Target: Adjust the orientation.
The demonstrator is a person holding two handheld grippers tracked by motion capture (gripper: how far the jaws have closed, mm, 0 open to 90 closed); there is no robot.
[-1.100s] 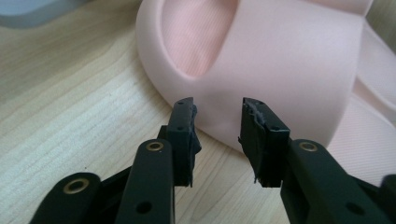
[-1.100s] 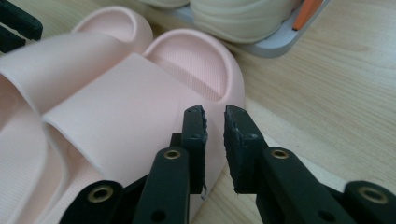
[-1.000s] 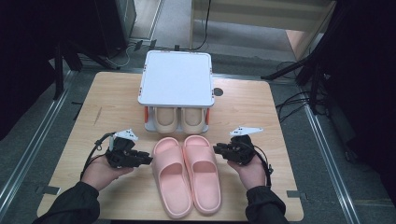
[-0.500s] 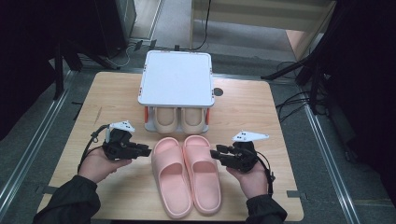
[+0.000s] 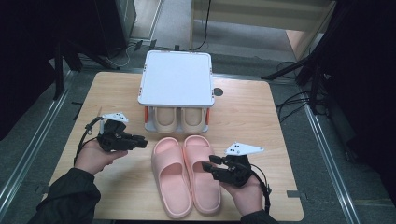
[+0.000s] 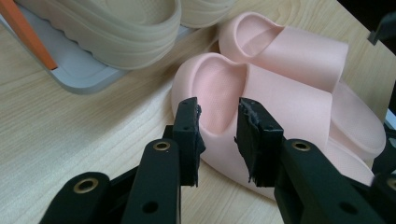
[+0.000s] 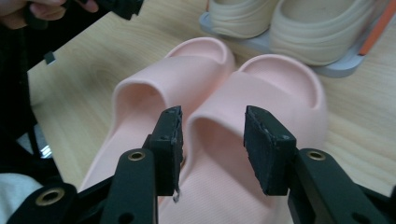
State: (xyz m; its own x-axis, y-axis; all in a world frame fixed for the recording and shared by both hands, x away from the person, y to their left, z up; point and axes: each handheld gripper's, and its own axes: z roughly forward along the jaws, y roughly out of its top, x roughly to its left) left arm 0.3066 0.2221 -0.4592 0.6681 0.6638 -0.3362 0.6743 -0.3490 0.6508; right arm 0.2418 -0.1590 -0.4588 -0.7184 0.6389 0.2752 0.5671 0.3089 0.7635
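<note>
A pair of pink slippers lies side by side at the table's front, the left one (image 5: 172, 179) and the right one (image 5: 201, 175). My left gripper (image 5: 141, 140) hovers just left of the left slipper's toe (image 6: 219, 88); its jaws have just been opening, they stand open, and nothing is pressed between them. My right gripper (image 5: 212, 164) sits over the outer edge of the right slipper, above its strap (image 7: 275, 88). Its jaws have also just been opening and stand open (image 7: 212, 114), pads clear of the strap.
A small shoe rack with a white top (image 5: 176, 78) stands behind the pink pair, with two beige slippers (image 5: 180, 120) on its lower shelf (image 6: 79, 74). A dark round hole (image 5: 217, 92) marks the wooden table (image 5: 247, 121). Floor rails run along both sides.
My left gripper has moved away from me, up along the left slipper's toe. My right gripper has drawn back toward me along the right slipper. Both pink slippers lie where they were.
</note>
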